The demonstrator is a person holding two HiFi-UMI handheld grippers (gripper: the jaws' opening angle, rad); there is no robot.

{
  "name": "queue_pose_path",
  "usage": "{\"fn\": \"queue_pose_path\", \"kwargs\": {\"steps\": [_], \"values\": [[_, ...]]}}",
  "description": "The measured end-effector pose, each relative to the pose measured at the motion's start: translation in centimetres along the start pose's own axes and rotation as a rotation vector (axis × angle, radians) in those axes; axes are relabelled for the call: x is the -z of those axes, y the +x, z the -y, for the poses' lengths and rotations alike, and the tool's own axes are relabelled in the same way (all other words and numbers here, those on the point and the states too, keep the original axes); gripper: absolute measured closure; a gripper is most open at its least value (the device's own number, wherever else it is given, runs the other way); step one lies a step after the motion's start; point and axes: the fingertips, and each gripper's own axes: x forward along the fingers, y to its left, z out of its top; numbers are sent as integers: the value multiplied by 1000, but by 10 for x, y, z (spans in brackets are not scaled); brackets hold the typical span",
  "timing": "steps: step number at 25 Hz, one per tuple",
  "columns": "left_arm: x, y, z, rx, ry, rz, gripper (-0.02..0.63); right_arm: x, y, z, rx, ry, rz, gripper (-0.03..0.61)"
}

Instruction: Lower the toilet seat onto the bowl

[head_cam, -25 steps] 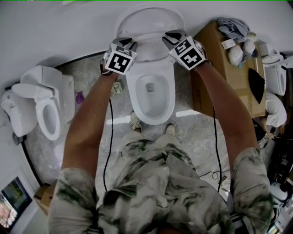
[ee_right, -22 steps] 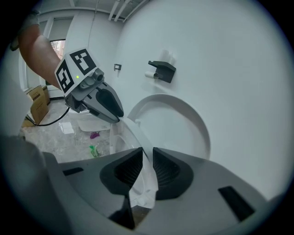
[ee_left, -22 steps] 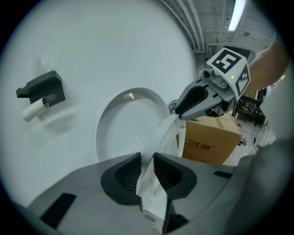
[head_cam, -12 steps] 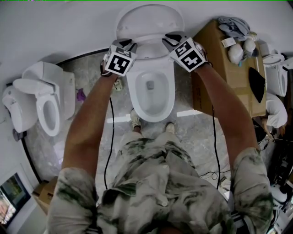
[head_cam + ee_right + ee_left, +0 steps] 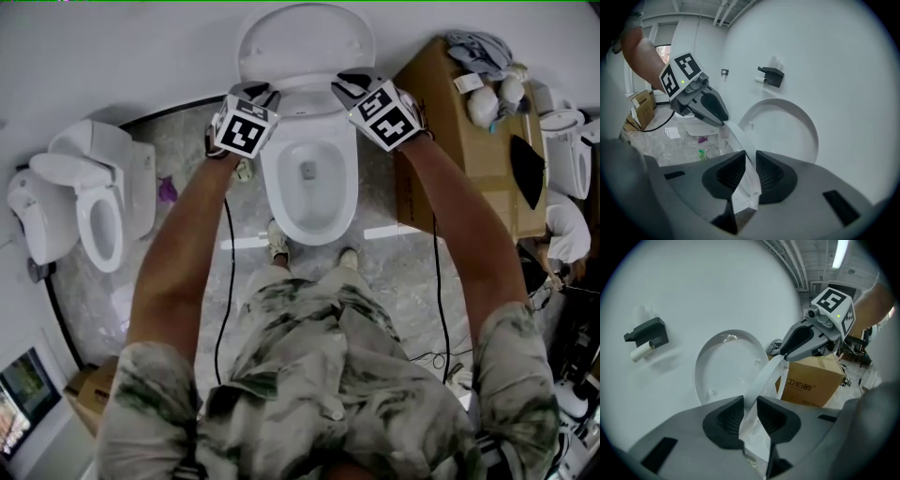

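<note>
Seat [image 5: 305, 105] eased forward, left tool [image 5: 263, 92] and right tool [image 5: 346, 81] pinching it.

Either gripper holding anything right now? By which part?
Both hold the toilet seat: the left gripper is clamped on its left edge, the right gripper on its right edge.

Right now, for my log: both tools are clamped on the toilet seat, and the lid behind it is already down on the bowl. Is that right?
Not quite. The lid is not down on the bowl: it stands upright against the wall, as the left gripper view shows. The left tool and right tool are indeed clamped on the toilet seat.
</note>
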Motion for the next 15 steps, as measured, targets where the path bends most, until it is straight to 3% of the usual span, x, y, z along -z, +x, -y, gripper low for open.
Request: {"fn": "queue_pose_path", "kwargs": {"steps": [15], "values": [[17, -18, 28, -18, -11, -7, 509, 13, -21, -30, -26, 0, 19, 489]]}}
